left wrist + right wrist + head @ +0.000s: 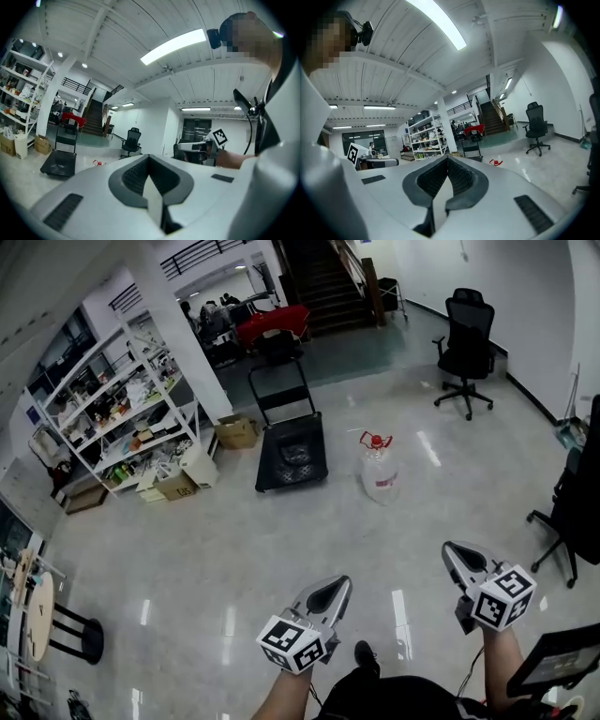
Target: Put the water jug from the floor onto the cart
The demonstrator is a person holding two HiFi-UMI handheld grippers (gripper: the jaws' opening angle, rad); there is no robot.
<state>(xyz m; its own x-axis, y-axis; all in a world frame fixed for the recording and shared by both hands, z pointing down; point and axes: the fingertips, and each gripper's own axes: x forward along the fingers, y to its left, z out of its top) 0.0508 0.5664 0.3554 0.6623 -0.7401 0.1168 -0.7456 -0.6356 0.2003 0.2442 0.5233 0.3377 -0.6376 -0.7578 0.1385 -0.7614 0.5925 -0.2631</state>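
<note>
The clear water jug (380,474) with a red cap and handle stands upright on the glossy floor, just right of the black flat cart (292,452) with its upright handle. Both are well ahead of my grippers. My left gripper (330,594) and right gripper (461,557) are held low and near me, side by side, both shut and empty. In the left gripper view the jaws (149,157) meet at the tip, with the cart (58,162) and the jug's red top (97,163) far off. The right gripper view shows the shut gripper (447,158) and the jug's red top (496,162) beyond it.
Metal shelves (122,409) full of items, with cardboard boxes (236,431) at their foot, line the left. An office chair (466,348) stands at the far right, another chair (572,512) near right. Stairs (323,277) rise at the back. A stool (75,634) is at near left.
</note>
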